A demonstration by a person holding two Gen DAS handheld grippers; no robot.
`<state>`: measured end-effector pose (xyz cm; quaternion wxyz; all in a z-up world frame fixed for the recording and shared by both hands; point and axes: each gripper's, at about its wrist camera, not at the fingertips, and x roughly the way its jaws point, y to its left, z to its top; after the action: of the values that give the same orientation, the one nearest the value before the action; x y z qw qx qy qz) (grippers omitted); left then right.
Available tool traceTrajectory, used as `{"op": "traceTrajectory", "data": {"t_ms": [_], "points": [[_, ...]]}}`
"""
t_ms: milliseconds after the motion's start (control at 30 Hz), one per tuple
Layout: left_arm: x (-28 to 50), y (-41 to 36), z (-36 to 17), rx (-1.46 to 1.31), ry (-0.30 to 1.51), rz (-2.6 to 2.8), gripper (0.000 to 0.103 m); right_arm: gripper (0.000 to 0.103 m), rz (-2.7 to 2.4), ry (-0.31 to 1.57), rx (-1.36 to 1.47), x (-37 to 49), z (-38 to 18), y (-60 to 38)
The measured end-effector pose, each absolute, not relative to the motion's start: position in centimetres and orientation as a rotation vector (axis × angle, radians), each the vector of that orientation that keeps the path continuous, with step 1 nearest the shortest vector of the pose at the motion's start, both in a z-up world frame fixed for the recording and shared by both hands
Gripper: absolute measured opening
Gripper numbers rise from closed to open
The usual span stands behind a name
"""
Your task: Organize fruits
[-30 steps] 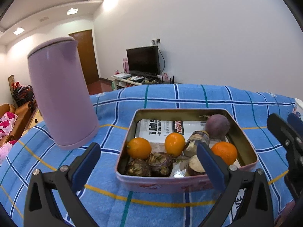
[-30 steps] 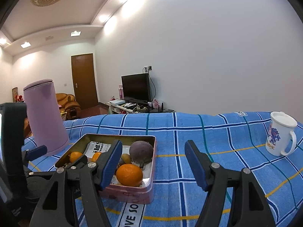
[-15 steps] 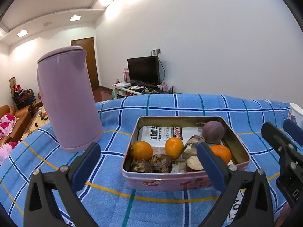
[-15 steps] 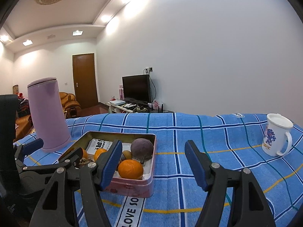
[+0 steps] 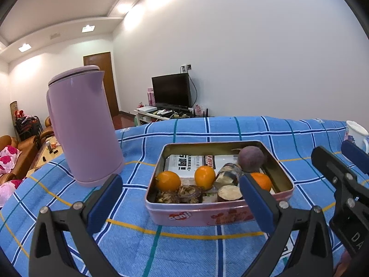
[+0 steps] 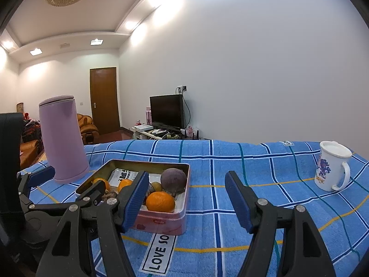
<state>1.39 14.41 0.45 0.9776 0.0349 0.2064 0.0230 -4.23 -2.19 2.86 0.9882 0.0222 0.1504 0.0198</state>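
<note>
A pink tin stands on the blue checked cloth and holds the fruit. In it are three oranges, a round purple fruit, several brown pieces and a printed packet. My left gripper hovers open just in front of the tin's near wall, holding nothing. My right gripper is open and empty too, to the right of the tin. Its orange and purple fruit show beside the left finger.
A tall lilac kettle stands left of the tin, close to the cloth's edge. A white printed mug stands at the far right. Between tin and mug lies bare cloth. A TV and sofas are beyond the table.
The left gripper has drawn back a little from the tin, so the tin looks smaller and the kettle sits further right in its view. The right gripper has hardly moved.
</note>
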Motion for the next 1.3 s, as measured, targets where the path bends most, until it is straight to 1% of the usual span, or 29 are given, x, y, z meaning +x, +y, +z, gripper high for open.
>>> {"op": "traceTrajectory", "data": {"t_ms": [1300], "points": [[1.37, 14.32, 0.35, 0.078, 0.420, 0.055, 0.103, 0.071, 0.040, 0.313, 0.040, -4.38, 2.87, -2.27]]}}
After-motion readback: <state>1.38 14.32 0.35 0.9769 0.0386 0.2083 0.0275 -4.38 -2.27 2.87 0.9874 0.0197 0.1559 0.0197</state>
